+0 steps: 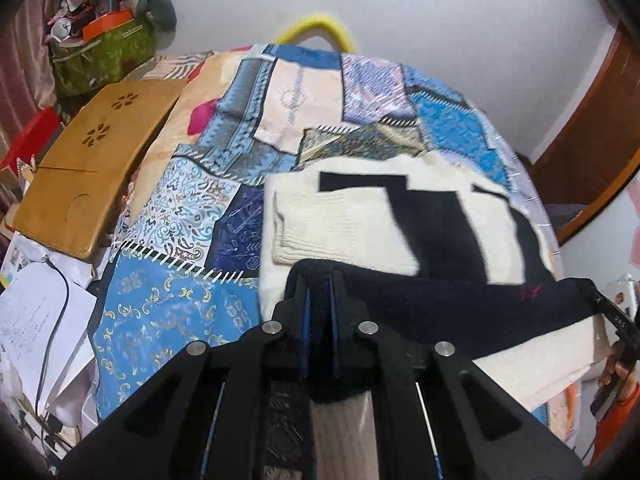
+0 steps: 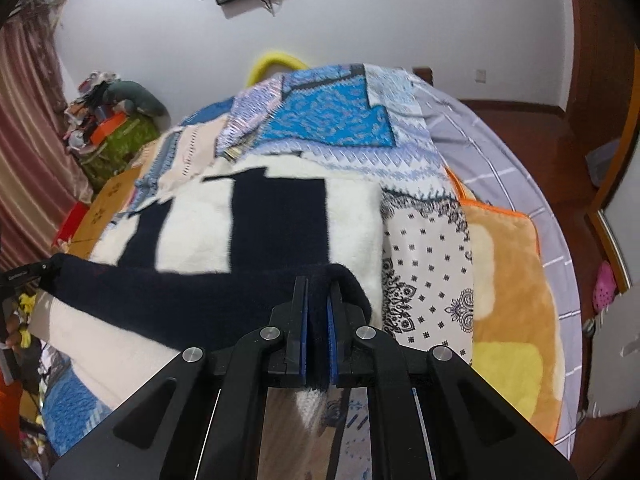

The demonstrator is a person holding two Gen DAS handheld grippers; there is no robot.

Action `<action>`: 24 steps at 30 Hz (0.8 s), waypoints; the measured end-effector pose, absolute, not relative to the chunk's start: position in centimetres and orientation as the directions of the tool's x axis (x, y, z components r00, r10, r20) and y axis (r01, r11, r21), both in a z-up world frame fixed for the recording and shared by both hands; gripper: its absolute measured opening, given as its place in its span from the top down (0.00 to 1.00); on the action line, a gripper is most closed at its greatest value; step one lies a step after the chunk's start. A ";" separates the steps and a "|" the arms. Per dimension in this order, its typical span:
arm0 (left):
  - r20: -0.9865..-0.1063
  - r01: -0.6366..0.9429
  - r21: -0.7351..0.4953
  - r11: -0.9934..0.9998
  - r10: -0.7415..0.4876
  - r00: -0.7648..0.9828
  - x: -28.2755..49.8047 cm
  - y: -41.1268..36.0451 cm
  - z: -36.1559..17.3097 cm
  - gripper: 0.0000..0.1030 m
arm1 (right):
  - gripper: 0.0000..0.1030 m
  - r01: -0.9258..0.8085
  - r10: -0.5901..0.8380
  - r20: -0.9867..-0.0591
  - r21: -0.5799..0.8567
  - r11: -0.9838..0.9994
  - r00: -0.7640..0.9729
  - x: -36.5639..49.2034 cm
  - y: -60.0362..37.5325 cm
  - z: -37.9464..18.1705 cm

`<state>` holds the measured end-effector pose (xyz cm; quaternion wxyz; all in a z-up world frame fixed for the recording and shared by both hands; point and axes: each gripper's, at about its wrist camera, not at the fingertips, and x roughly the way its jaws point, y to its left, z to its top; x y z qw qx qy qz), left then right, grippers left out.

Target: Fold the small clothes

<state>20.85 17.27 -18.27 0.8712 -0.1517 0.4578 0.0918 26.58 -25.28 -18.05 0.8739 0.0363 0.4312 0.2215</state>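
Observation:
A cream and dark navy knit sweater (image 1: 360,216) lies on the patchwork bedspread (image 1: 192,208); it also shows in the right wrist view (image 2: 280,216). Its near navy hem (image 1: 460,308) is lifted and stretched between both grippers. My left gripper (image 1: 318,280) is shut on the hem's left corner. My right gripper (image 2: 318,284) is shut on the hem's right corner (image 2: 200,300). The right gripper's tip shows at the far right of the left wrist view (image 1: 604,304), and the left gripper's tip at the far left of the right wrist view (image 2: 28,276). A folded cream sleeve (image 1: 320,228) rests on the sweater's left side.
A wooden lap tray (image 1: 92,160) lies left of the bedspread, with papers (image 1: 36,320) and a cable nearby. A green bag with clutter (image 1: 104,48) stands at the back left. An orange plush blanket (image 2: 508,280) and grey sheet (image 2: 500,152) lie to the right.

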 end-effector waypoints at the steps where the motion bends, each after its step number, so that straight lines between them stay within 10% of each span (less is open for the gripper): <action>1: -0.836 -0.307 -0.175 0.936 0.024 0.548 21.3 17.5 -19.1 0.93 | 0.94 -0.350 0.413 -0.744 0.253 0.902 0.525 26.8 -25.3 -18.4; 10: -0.879 -0.336 -0.158 0.929 0.023 0.476 23.0 18.6 -23.3 0.90 | 0.93 -0.333 0.389 -0.797 0.251 0.909 0.462 28.2 -24.7 -21.4; 15: -0.885 -0.348 -0.129 0.929 0.051 0.463 23.2 18.7 -23.4 0.71 | 0.89 -0.334 0.386 -0.808 0.251 0.909 0.444 28.3 -24.9 -21.7; 24: -0.886 -0.358 -0.159 0.920 0.028 0.464 21.7 19.7 -21.7 0.57 | 0.68 -0.340 0.358 -0.821 0.215 0.916 0.444 27.5 -25.5 -20.1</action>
